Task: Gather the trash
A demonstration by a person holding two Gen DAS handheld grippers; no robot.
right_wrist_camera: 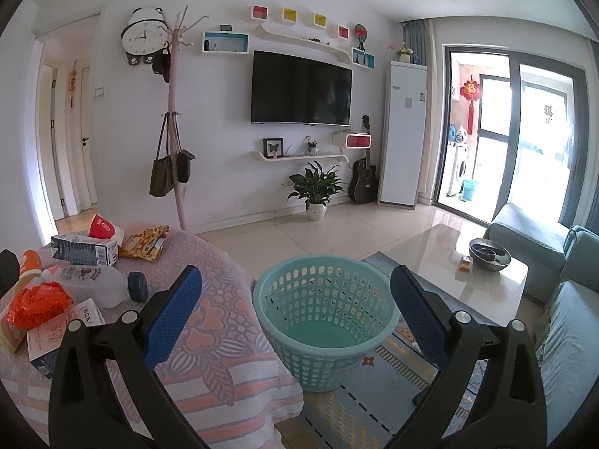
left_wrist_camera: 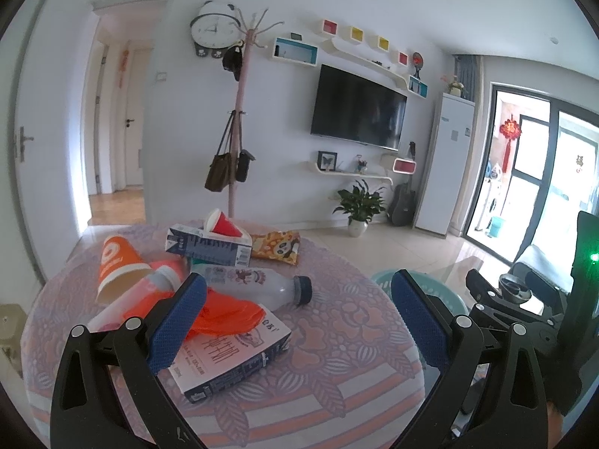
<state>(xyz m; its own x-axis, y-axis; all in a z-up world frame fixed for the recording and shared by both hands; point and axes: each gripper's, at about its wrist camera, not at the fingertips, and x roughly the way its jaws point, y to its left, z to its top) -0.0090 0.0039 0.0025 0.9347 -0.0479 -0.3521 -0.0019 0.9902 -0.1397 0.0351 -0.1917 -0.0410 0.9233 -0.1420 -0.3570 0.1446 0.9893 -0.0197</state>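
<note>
Perforated plastic basket (right_wrist_camera: pixel 325 321), patterned cloth cover (right_wrist_camera: pixel 209 310), seemingly frosted plastic bottle (left_wrist_camera: pixel 258 288).

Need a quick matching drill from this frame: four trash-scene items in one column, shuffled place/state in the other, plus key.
Items
1. orange paper cup
2. clear plastic bottle with dark blue cap
3. red paper cup
4. teal perforated plastic basket

Places/states
A. on the floor rug beside the table, nothing in it
B. lying on its side mid-table, cap toward the basket side
C. tipped over atop the far dark blue-and-white carton
D. tipped over at the table's left edge, open mouth toward the camera

Pairs: 1-D, 2-B, 3-C, 4-A
</note>
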